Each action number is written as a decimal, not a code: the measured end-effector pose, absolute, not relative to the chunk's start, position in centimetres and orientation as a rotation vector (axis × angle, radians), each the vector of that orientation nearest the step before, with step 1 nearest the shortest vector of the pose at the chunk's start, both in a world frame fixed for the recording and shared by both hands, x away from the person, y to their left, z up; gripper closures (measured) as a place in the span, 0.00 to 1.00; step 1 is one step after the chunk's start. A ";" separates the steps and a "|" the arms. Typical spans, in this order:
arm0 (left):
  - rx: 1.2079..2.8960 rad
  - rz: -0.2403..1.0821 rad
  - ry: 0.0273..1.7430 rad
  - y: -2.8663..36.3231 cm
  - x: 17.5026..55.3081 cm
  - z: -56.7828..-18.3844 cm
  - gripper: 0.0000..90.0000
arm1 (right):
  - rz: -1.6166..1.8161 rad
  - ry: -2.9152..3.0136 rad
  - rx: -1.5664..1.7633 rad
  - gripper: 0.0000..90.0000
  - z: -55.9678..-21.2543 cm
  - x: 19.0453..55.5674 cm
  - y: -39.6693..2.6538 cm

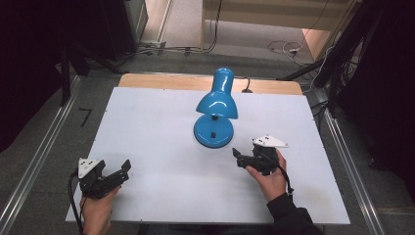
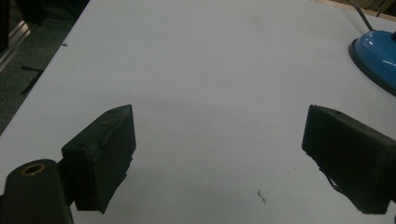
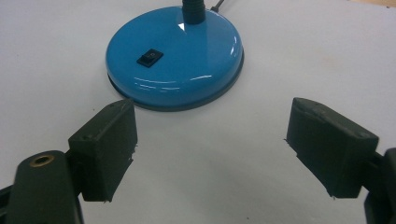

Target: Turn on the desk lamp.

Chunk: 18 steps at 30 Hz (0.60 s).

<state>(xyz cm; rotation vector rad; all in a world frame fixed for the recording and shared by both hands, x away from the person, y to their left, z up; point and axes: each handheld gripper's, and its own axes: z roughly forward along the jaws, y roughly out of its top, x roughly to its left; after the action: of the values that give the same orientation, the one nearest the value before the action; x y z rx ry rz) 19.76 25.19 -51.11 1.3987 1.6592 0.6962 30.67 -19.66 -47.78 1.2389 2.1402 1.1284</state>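
A blue desk lamp [image 1: 217, 100] stands at the middle of the white table [image 1: 156, 127], its shade tipped over a round base [image 1: 213, 131]. A black rocker switch [image 3: 150, 58] sits on the base [image 3: 182, 60]. My right gripper [image 1: 237, 155] rests low just right of the base and points at it, open, with nothing between its jaws [image 3: 210, 135]. My left gripper [image 1: 125, 169] is at the near left corner, open and empty [image 2: 219, 140], far from the lamp. The rim of the base [image 2: 376, 58] shows at the right edge of the left gripper view.
The lamp's black cord [image 1: 246, 85] runs off the far edge of the table. A wooden strip [image 1: 166, 81] borders the far side. Metal rails [image 1: 39, 156] line the floor left and right. Cables [image 1: 284, 48] lie on the floor beyond.
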 end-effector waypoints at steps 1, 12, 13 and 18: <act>1.399 0.696 1.659 25.2 19.8 -51.1 0.11 | 1.128 2.140 1.239 0.16 -47.8 30.7 -19.7; 1.393 0.695 1.661 25.2 19.8 -51.1 0.11 | 1.145 2.147 1.236 0.17 -47.7 31.1 -18.4; 1.393 0.695 1.661 25.2 19.8 -51.1 0.11 | 1.145 2.149 1.233 0.17 -47.7 31.1 -18.3; 1.393 0.694 1.660 25.2 19.7 -51.1 0.11 | 1.144 2.151 1.229 0.17 -47.7 31.3 -17.9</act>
<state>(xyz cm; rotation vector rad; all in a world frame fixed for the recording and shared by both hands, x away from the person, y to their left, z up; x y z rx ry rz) 19.75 25.23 -51.11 1.3930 1.6598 0.6941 31.30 -17.88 -47.71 1.2287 2.1514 1.1441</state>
